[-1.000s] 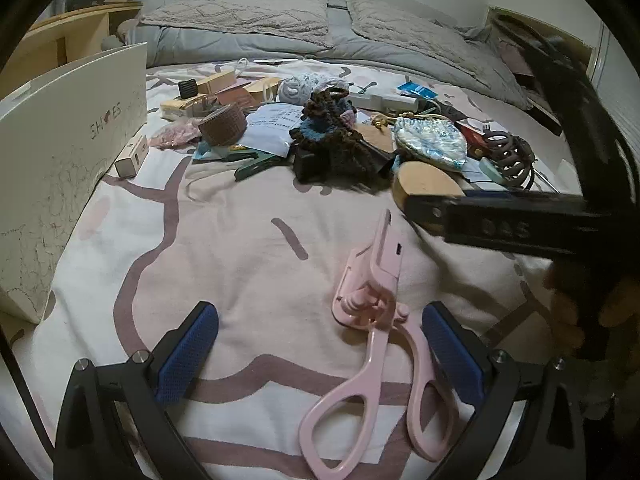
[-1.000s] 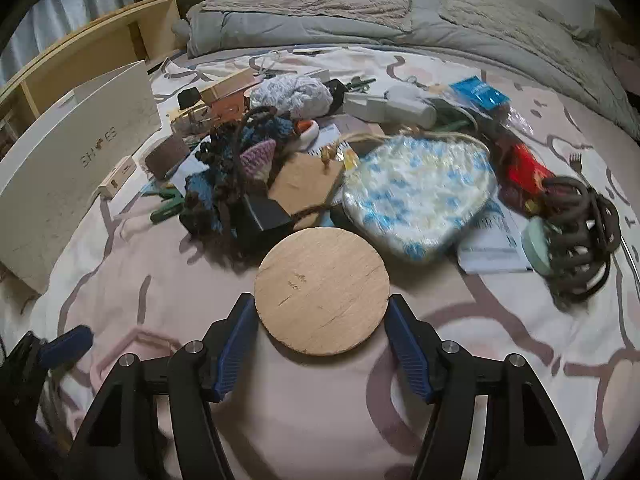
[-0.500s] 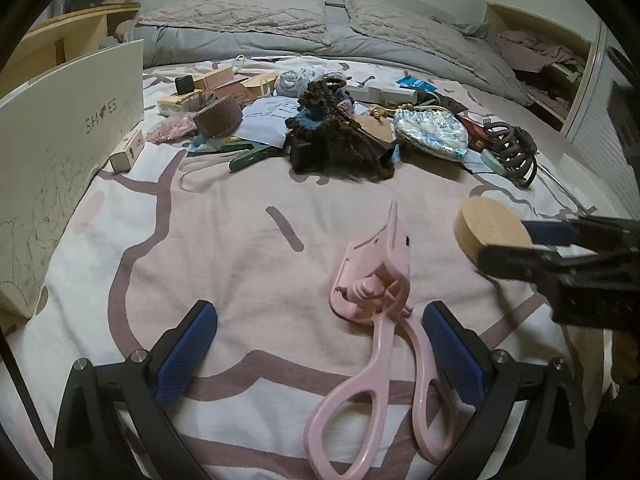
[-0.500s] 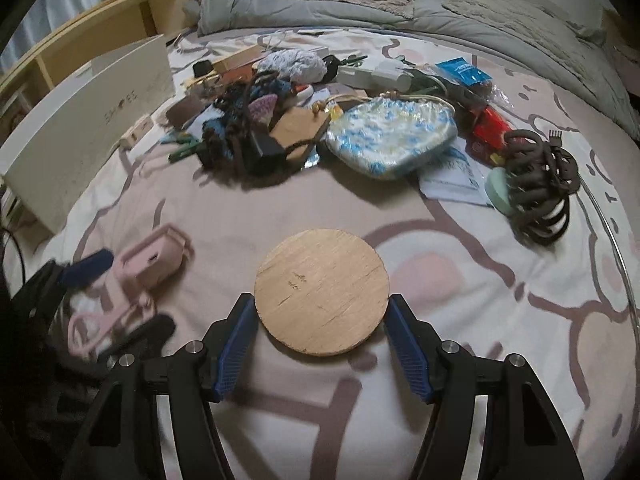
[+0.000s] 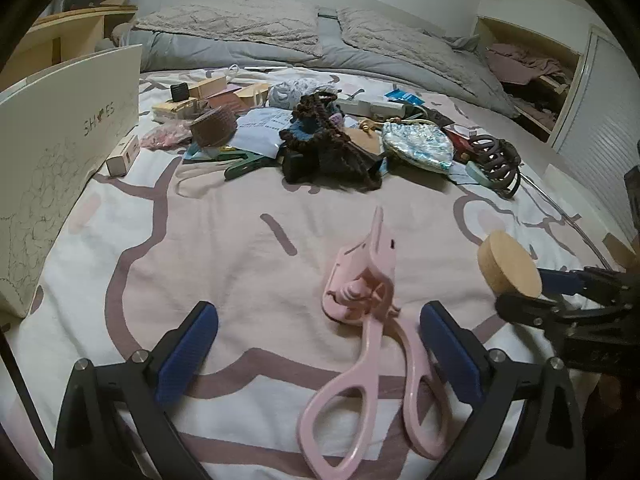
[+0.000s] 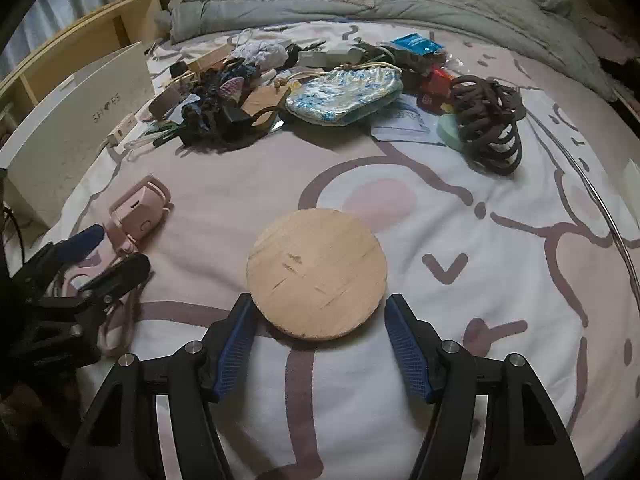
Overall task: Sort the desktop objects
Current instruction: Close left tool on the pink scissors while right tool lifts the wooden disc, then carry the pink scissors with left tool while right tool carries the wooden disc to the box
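A round wooden disc (image 6: 317, 273) lies flat on the pink-patterned bedsheet just ahead of my right gripper (image 6: 320, 344); the jaws stand apart and no longer touch it. The disc also shows in the left wrist view (image 5: 511, 263) at the right gripper's fingertips (image 5: 560, 280). My left gripper (image 5: 318, 354) is open and empty, with a pink eyelash curler (image 5: 372, 320) lying on the sheet between its fingers. The curler shows at the left of the right wrist view (image 6: 136, 216).
A pile of mixed items lies farther up the bed: a dark crocheted piece (image 5: 324, 148), a blue-white pouch (image 6: 344, 94), a brown hair claw (image 6: 490, 120), small boxes (image 5: 208, 94). A white shoe box (image 5: 52, 152) stands at the left. Grey pillows (image 5: 280, 28) lie behind.
My right gripper carried the wooden disc back from the pile toward the near side of the bed, set it on the sheet and opened. The left gripper stayed over the eyelash curler.
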Demonstrator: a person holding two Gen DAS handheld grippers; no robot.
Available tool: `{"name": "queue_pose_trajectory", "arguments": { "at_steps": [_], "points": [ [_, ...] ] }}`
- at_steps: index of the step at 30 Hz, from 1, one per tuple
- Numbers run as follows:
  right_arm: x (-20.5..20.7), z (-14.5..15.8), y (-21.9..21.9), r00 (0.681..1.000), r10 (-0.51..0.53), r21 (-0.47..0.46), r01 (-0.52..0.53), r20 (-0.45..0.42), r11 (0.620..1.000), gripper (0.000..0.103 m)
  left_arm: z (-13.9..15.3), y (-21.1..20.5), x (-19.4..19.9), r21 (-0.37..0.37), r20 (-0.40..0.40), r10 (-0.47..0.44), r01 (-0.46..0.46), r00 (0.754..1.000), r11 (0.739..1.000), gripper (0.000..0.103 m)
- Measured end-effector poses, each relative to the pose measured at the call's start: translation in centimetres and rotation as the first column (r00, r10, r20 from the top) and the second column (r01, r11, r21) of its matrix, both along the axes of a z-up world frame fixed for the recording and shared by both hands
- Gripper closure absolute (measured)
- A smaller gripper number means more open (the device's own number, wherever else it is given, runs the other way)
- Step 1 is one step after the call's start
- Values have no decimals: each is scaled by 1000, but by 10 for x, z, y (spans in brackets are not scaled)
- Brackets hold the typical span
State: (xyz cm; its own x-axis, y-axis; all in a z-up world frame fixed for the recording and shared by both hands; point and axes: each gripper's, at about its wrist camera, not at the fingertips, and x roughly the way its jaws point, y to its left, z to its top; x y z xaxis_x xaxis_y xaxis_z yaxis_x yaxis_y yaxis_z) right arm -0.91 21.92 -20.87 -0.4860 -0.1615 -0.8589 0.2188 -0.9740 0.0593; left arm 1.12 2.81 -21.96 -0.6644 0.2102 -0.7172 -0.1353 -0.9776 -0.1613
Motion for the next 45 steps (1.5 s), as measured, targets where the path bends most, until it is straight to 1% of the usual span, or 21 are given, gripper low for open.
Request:
{"name": "queue_pose_trajectory", "arguments": {
  "at_steps": [3, 5, 11, 13, 15, 19, 27, 39, 43, 44, 45],
  "points": [
    [2, -2, -6, 999, -7, 22, 8, -38, 1000, 36, 2, 5, 0, -16, -9, -18, 18, 1000, 1000, 15],
    [2, -4, -6, 998, -18, 14, 19, -56, 1000, 36, 4, 8, -2, -20, -15, -32, 31, 999, 999, 18],
    [0, -7, -2, 996, -45, -26, 43, -81, 999, 35, 7, 12, -9, -11, -13, -47, 47, 999, 999, 34],
    [0, -8, -2, 995, -51, -31, 48, -91, 998, 35, 6, 12, -9, -14, -7, -44, 44, 999, 999, 36],
    [1, -9, -3, 993, -55, -31, 52, -103, 998, 35, 4, 13, -8, -22, 0, -39, 39, 999, 999, 40],
    [1, -11, -7, 990, -63, -15, 62, -125, 998, 33, 3, 16, -4, -36, 7, -42, 42, 999, 998, 44],
    [1, -11, -8, 988, -83, -16, 82, -133, 997, 32, 5, 22, -3, -28, 14, -52, 52, 999, 998, 58],
    [3, -12, -9, 981, -97, -19, 95, -165, 995, 33, 7, 21, -5, -19, 13, -39, 39, 999, 999, 62],
    [3, -12, -9, 982, -88, -17, 87, -169, 996, 33, 12, 18, -6, 6, 13, -24, 24, 1000, 1000, 66],
    [3, -12, -9, 982, -87, -16, 85, -168, 996, 33, 14, 17, -6, 22, 7, -17, 17, 1000, 1000, 68],
    [2, -11, -9, 982, -87, -17, 85, -167, 996, 33, 18, 16, -5, 39, 2, -14, 14, 1000, 999, 68]
  ]
}}
